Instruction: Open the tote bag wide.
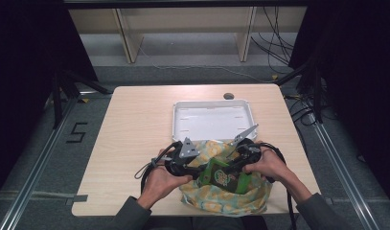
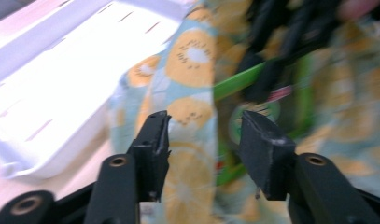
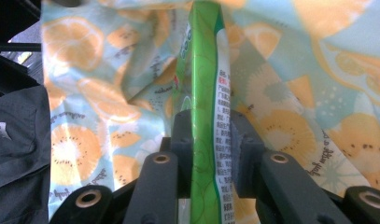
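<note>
The right gripper [image 3: 211, 135] is clamped on the edge of a green packet [image 3: 206, 70], its pads pressing the thin glossy film from both sides. The left gripper [image 2: 204, 135] has its jaws apart, with a fold of the bag [image 2: 192, 56] lying between them but not pinched. In the high view the packet [image 1: 221, 176] sits over the mouth of the bag [image 1: 221, 199], held between both hands near the table's front edge, with the white tray [image 1: 183, 125] just beyond. The packet is slick and flat, with printed text down one side; held by so narrow a strip, it may slide out of the pads or swing as it moves. The bag is soft, crumpled cloth or coated fabric printed with orange and kiwi slices; unless the left jaws close on that fold, the mouth may sag shut and the packet may catch on the rim or drag the whole bag along. The tray is stiff, smooth plastic with shallow walls.
</note>
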Demonstrator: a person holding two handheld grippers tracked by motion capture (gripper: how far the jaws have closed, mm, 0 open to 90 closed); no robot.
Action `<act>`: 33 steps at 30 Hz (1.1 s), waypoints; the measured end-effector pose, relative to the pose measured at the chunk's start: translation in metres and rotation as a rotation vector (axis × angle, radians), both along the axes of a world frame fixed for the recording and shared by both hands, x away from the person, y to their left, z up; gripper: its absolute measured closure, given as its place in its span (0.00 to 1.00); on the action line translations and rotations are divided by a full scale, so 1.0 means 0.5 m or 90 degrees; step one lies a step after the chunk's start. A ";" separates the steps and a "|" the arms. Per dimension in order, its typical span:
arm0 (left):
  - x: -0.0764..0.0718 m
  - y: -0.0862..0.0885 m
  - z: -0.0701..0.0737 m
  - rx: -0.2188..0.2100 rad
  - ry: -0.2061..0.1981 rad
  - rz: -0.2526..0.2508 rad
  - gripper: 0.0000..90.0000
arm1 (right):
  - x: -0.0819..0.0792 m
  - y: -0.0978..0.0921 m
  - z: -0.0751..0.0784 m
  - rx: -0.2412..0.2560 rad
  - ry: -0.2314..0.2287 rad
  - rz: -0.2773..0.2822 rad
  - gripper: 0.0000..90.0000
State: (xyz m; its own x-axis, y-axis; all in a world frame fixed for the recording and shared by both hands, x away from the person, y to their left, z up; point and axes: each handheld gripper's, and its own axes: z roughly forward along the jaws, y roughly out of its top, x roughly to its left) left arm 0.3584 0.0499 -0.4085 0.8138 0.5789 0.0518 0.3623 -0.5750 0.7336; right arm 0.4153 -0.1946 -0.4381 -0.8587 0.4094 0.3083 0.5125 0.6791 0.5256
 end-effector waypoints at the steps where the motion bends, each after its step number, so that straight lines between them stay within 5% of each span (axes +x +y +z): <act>1: 0.006 -0.001 -0.007 0.005 0.002 0.006 0.54 | -0.002 0.000 0.002 -0.005 0.008 -0.008 0.84; 3: 0.019 -0.003 -0.022 0.017 0.009 0.004 0.61 | -0.004 0.001 0.004 -0.006 0.006 -0.005 0.84; 7: 0.040 0.003 -0.039 0.030 0.006 0.009 0.91 | -0.007 0.002 0.007 -0.010 0.001 0.000 0.84; 11: 0.069 0.021 -0.053 0.025 0.017 0.035 0.99 | -0.011 0.002 0.012 -0.004 -0.004 0.006 0.84; 16: 0.087 0.026 -0.082 0.026 0.039 0.047 0.99 | -0.012 0.004 0.018 0.006 -0.016 0.031 0.84; 21: 0.100 0.021 -0.110 0.027 0.062 0.046 0.99 | -0.022 0.003 0.043 0.015 -0.039 0.012 0.84; 22: 0.100 0.019 -0.113 0.009 0.069 0.061 0.97 | -0.021 0.002 0.046 0.018 -0.047 0.014 0.84; 23: 0.101 0.022 -0.108 0.020 0.074 0.053 0.93 | -0.023 0.001 0.053 0.026 -0.050 0.007 0.84; 24: 0.098 0.021 -0.105 -0.004 0.069 0.063 0.90 | -0.022 -0.001 0.056 0.027 -0.053 0.012 0.84; 33: 0.061 0.055 -0.031 -0.045 0.056 0.047 0.60 | -0.018 -0.022 0.083 0.060 -0.064 -0.009 0.84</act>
